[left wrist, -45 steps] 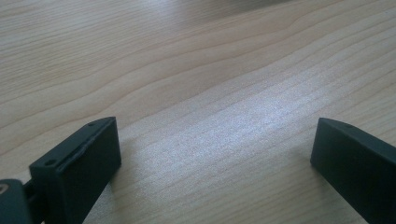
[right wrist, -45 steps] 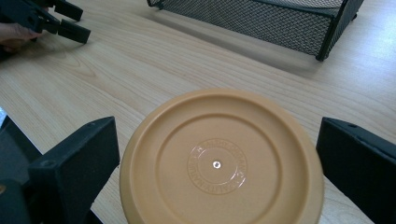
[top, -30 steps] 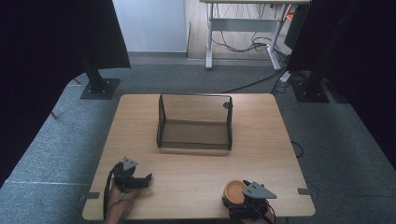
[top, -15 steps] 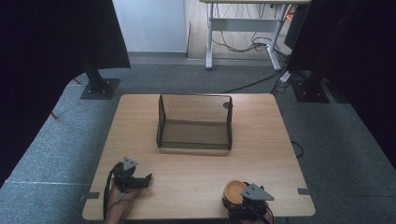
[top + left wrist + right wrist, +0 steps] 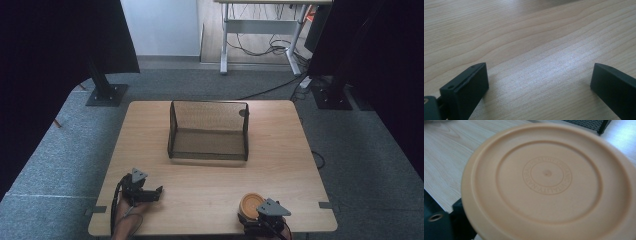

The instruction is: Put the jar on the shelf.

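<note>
**Orange plate at the right jaws**

High view: the left gripper (image 5: 156,190) is resting near the surface's (image 5: 210,180) front edge; the right gripper (image 5: 252,216) is sitting at an orange plate (image 5: 249,202), the mesh basket (image 5: 208,131) lying well ahead of both.

Left gripper view: the jaws are standing wide apart, holding nothing over bare wood.

Right gripper view: the plate is covering the jaws; their grip cannot be told.
</note>
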